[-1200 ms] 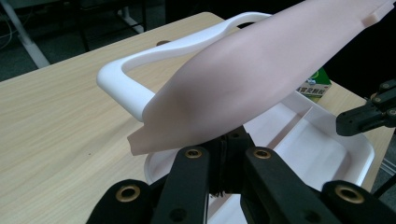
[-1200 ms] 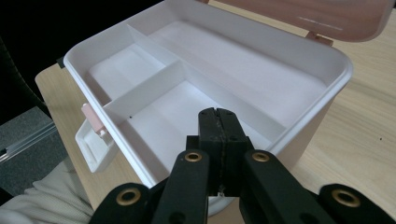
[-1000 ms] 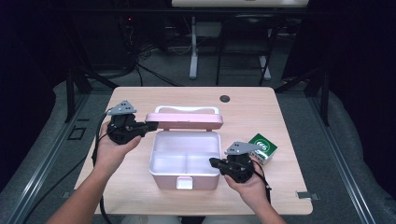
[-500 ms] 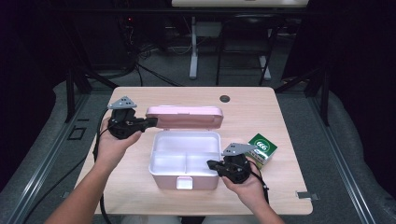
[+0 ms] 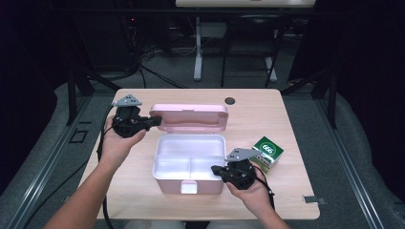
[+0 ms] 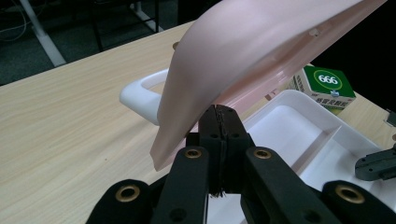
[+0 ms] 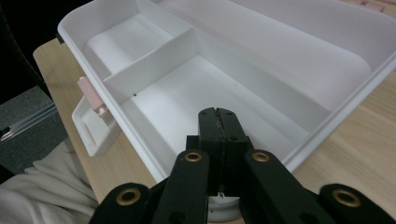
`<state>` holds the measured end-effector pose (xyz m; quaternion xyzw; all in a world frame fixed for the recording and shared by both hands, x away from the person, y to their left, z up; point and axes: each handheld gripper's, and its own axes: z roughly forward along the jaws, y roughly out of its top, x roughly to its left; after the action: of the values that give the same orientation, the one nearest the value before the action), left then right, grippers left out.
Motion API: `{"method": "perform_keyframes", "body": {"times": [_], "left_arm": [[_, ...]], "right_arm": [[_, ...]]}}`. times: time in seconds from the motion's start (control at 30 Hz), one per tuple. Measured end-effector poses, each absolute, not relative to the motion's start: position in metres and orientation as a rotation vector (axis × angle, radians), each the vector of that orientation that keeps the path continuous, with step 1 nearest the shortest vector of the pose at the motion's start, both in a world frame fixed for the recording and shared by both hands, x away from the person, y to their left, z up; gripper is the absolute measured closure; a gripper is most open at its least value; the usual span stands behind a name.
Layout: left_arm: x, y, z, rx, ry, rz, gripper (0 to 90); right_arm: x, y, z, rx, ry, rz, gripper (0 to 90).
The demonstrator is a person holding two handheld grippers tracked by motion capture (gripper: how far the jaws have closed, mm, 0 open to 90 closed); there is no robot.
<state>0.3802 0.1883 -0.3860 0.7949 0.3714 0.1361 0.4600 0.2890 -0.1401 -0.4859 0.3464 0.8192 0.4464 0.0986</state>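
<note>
The pink lunch box (image 5: 189,164) sits mid-bench with its lid (image 5: 190,117) swung up and back on the far hinge — opening looks to be the step in hand, nearly finished. The left tool (image 5: 154,122) has its jaws pressed together at the lid's left edge, seemingly pinching it. The right tool (image 5: 216,170), jaws shut on nothing, rests against the tray's right rim, steadying it. Next, I judge, the lid needs easing fully back — then the green carton (image 5: 267,153) just beside could go in.
</note>
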Motion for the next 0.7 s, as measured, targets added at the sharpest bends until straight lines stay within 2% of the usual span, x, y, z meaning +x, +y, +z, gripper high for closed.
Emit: {"method": "perform_keyframes", "body": {"times": [0.7], "left_arm": [[0.396,0.186,-0.386,1.969,0.953,0.333,89.6]], "right_arm": [[0.287,-0.143,-0.487,1.058,2.408,1.354,88.2]]}}
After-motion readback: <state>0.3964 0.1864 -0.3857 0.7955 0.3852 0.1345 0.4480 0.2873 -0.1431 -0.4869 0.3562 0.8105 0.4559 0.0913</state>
